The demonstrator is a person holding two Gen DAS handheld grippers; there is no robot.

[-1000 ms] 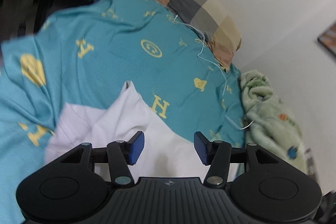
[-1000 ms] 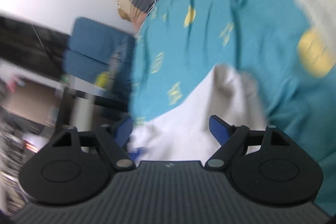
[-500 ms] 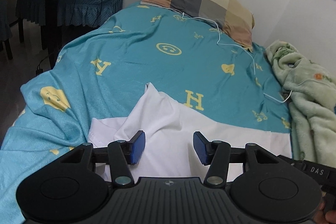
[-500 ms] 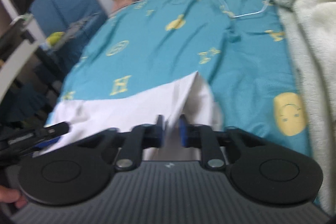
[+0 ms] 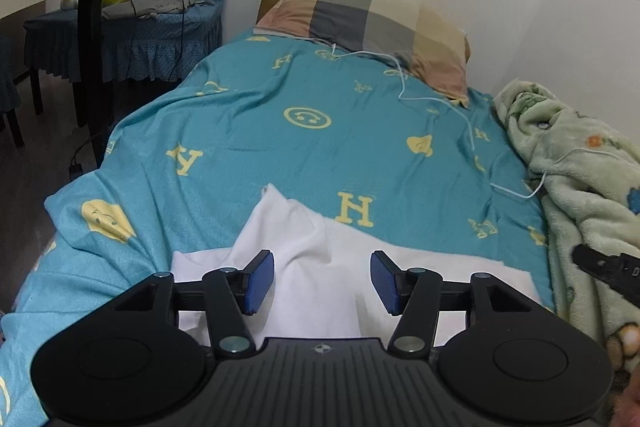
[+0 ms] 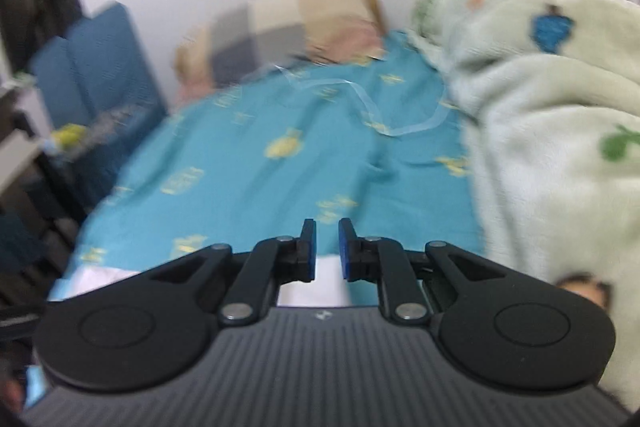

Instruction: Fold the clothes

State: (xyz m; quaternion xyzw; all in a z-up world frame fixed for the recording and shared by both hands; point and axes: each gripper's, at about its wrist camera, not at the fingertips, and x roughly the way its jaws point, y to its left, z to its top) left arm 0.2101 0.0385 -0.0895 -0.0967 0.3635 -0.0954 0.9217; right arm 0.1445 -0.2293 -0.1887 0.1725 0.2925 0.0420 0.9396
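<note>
Close to the left gripper (image 5: 322, 281), the white shirt (image 5: 308, 267) lies on the near end of the bed, with one corner sticking up toward the pillow. The left gripper's blue pads sit wide apart over the shirt and hold nothing, the same as a second ago.

Over on the right side, the right gripper (image 6: 327, 251) has changed. Half a second ago its pads were pinched together with white cloth between them. Now there is a small gap between the pads, and only the blue sheet (image 6: 256, 163) shows through it. A bit of white shirt (image 6: 316, 291) peeks out lower down. The view is blurry, so this gripper is moving, and it looks like it has let the shirt go.

Farther back lie the fluffy green blanket (image 5: 580, 163), the white cord (image 5: 440, 99) and the checked pillow (image 5: 372, 19).

That likely means one fold was just laid down. How many folds are left, I cannot tell.
</note>
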